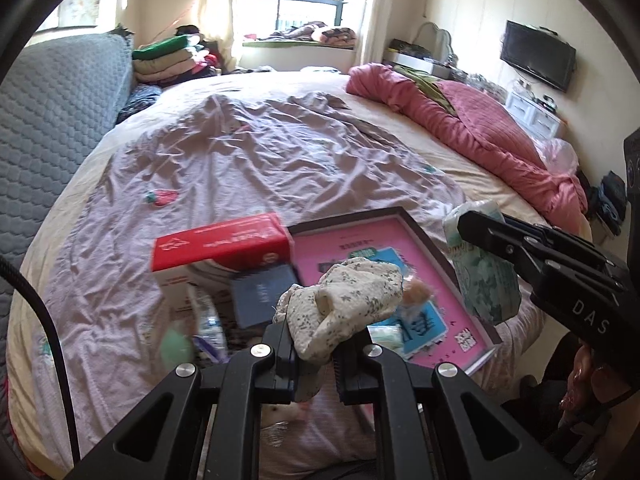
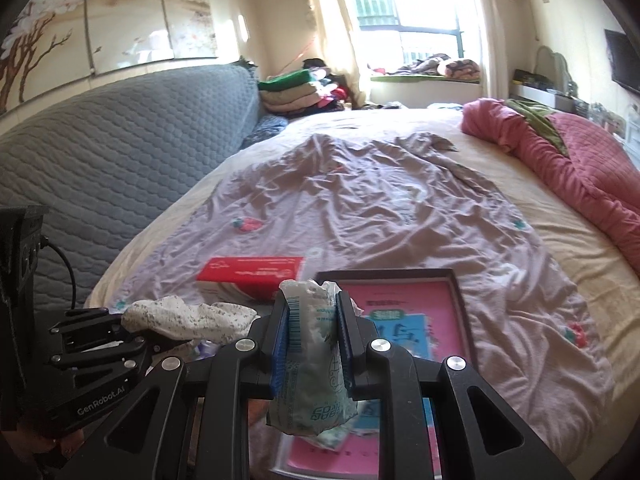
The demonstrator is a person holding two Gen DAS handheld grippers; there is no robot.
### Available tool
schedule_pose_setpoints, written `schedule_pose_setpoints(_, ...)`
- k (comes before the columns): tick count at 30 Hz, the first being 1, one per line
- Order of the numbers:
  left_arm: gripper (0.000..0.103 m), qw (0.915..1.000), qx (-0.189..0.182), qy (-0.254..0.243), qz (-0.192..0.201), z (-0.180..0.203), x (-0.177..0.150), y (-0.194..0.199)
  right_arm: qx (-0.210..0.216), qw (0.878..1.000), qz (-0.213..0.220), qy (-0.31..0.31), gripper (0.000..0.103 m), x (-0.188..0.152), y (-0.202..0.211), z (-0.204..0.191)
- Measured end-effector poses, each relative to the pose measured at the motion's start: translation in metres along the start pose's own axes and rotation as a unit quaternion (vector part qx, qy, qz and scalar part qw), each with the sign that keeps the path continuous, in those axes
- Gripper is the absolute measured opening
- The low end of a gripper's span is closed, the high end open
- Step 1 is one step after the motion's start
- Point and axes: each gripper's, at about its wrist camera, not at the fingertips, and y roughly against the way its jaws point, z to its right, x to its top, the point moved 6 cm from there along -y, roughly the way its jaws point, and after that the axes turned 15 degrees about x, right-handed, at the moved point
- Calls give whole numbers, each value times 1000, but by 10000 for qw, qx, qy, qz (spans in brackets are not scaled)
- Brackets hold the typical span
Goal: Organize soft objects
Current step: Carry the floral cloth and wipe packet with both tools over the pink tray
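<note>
In the left wrist view, a grey quilted headboard [image 1: 60, 120] fills the left edge of the frame, and a wrinkled lilac sheet [image 1: 248, 160] spreads over the bed across the middle. Low and centre, the left gripper [image 1: 314, 346] pinches a bunched floral cloth [image 1: 352, 300], lifted above the clutter on the bed. Behind the cloth sits a red and white box [image 1: 220, 244], a dark blue booklet [image 1: 264, 292] beside it, and a clear plastic bottle [image 1: 208, 320] lower left, blurred. Right of centre lies a dark-framed pink tray [image 1: 440, 264]. At the right edge the right gripper [image 1: 464, 224] reaches in, clamped on a green-printed tissue pack [image 1: 488, 276] held over the tray's right side. A pink quilt [image 1: 480, 128] is heaped in the upper right, with a wall-mounted television [image 1: 538, 60] above it.

The right wrist view shows what the other misses: a blossom-painted wall panel [image 2: 100, 20] in the upper left. The left gripper [image 2: 152, 340] sits lower left with the floral cloth [image 2: 188, 318] in its grip. In the centre, the right gripper [image 2: 312, 340] squeezes the tissue pack [image 2: 312, 360] upright between its pads, barcode facing left. The bottle and booklet are hidden here.
</note>
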Motion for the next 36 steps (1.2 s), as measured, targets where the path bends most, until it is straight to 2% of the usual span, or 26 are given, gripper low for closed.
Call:
schedule_pose_setpoints(7,13,9996,-68,-259,-89,35,-5,-10,-217,9996,-62,-148,23,-12,14,32)
schedule_pose_setpoints(16,13,9984,-43,-484,-300,62,-14,-32,-284,9987,-175,-381,23,-32,13,62)
schedule_pose_setpoints(36,13,9952,-74,-636,-740,86,-35,-80,-561,9944,-730,-510,23,-76,-22,98)
